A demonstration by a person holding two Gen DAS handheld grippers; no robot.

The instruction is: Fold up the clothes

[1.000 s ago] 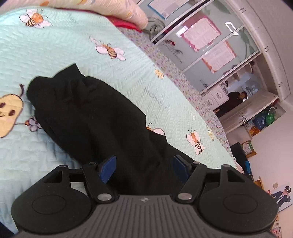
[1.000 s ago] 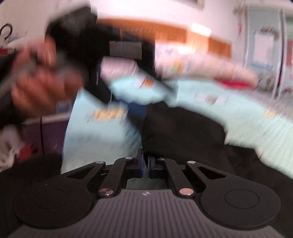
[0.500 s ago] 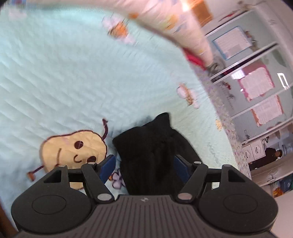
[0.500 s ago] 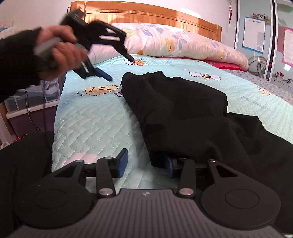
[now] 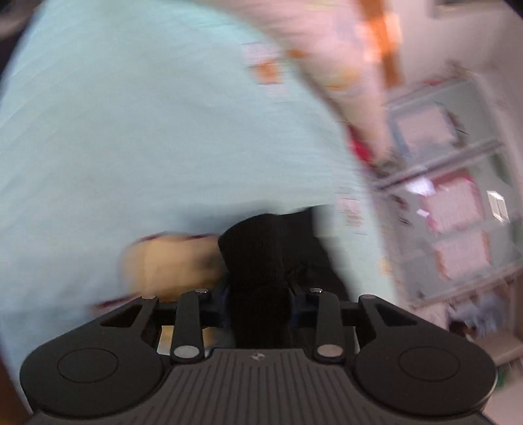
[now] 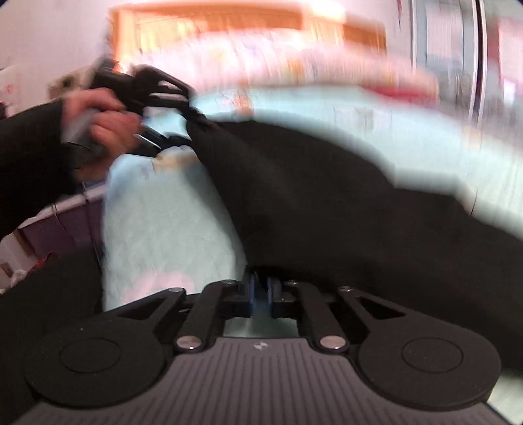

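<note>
A black garment (image 6: 310, 196) lies across a pale green quilted bedspread (image 6: 170, 235). My left gripper (image 5: 260, 294) is closing; its blue pads squeeze the garment's narrow end (image 5: 261, 248) bunched between them. The right wrist view shows that left gripper (image 6: 188, 130) in a person's hand (image 6: 108, 127), with the cloth's end raised off the bed. My right gripper (image 6: 261, 291) is closing at the garment's near edge. Its pads are almost together and the cloth's edge meets their tips. Both views are blurred.
A flowered pillow (image 6: 294, 59) and a wooden headboard (image 6: 212, 16) lie beyond the garment. A yellow pear print (image 5: 170, 261) sits on the bedspread left of the gripped end. Glass-fronted cupboards (image 5: 457, 212) stand to the right, and boxes (image 6: 49, 222) lie beside the bed on the left.
My left gripper came down onto the garment's end and its jaws narrowed on it, lifting it. My right jaws, apart half a second ago, have drawn together at the near edge.
</note>
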